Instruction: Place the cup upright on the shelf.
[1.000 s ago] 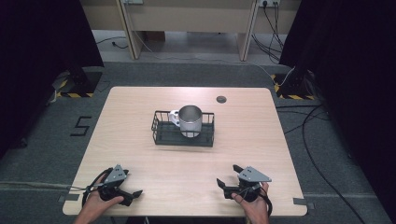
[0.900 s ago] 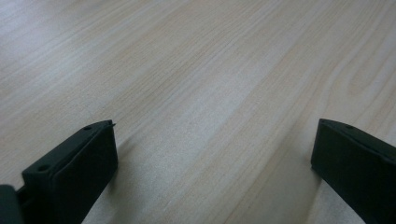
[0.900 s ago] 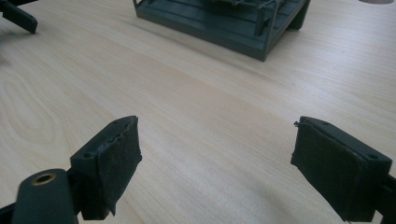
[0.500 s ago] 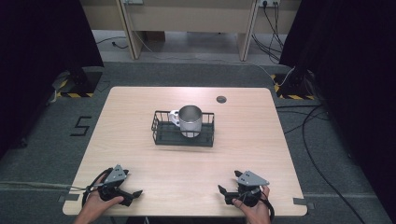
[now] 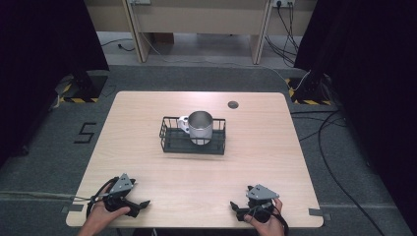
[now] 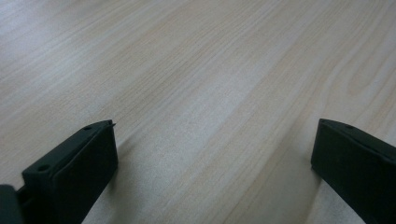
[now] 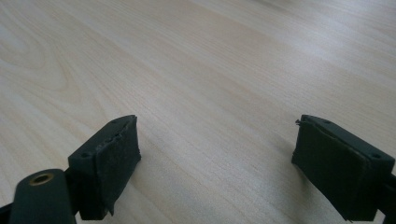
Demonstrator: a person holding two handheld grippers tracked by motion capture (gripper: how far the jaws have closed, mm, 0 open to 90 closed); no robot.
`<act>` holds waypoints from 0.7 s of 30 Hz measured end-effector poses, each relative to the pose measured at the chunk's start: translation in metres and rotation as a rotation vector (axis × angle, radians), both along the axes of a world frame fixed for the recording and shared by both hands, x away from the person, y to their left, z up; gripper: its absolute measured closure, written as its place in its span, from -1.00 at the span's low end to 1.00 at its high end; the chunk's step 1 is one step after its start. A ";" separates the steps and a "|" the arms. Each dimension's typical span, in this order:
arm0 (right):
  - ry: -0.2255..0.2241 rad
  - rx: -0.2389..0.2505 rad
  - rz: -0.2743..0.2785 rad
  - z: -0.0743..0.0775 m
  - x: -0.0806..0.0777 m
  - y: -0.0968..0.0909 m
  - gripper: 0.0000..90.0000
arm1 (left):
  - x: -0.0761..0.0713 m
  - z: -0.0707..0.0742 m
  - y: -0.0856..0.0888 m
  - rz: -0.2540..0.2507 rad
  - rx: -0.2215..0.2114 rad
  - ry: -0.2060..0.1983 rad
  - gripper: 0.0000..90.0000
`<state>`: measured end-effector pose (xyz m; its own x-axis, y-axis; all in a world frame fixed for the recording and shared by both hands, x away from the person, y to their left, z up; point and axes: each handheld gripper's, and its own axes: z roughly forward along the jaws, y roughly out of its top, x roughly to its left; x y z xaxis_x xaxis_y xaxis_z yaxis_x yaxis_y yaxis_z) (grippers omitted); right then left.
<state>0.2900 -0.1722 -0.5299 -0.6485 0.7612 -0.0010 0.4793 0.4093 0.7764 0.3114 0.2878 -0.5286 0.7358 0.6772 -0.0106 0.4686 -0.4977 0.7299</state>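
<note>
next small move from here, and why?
Probably bring the right gripper forward toward the metal mug, which stands upright in the black wire basket at mid-table. Both grippers sit at the near edge with jaws open and nothing between them; the left gripper is equally far, and the mug's handle faces left.

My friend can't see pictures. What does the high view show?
A metal mug stands in a black wire basket at the middle of a wooden table. Near its front edge, two hands hold the left tongs and right tongs, open and empty.
</note>
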 end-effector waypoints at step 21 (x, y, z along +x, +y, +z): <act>-0.031 0.024 -0.002 -0.004 -0.005 0.000 -0.73 | 0.000 0.000 0.000 0.000 0.001 0.000 -1.00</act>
<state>0.2849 -0.1725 -0.5342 -0.6467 0.7627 -0.0028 0.4559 0.3895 0.8003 0.3113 0.2879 -0.5286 0.7357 0.6773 -0.0100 0.4685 -0.4982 0.7296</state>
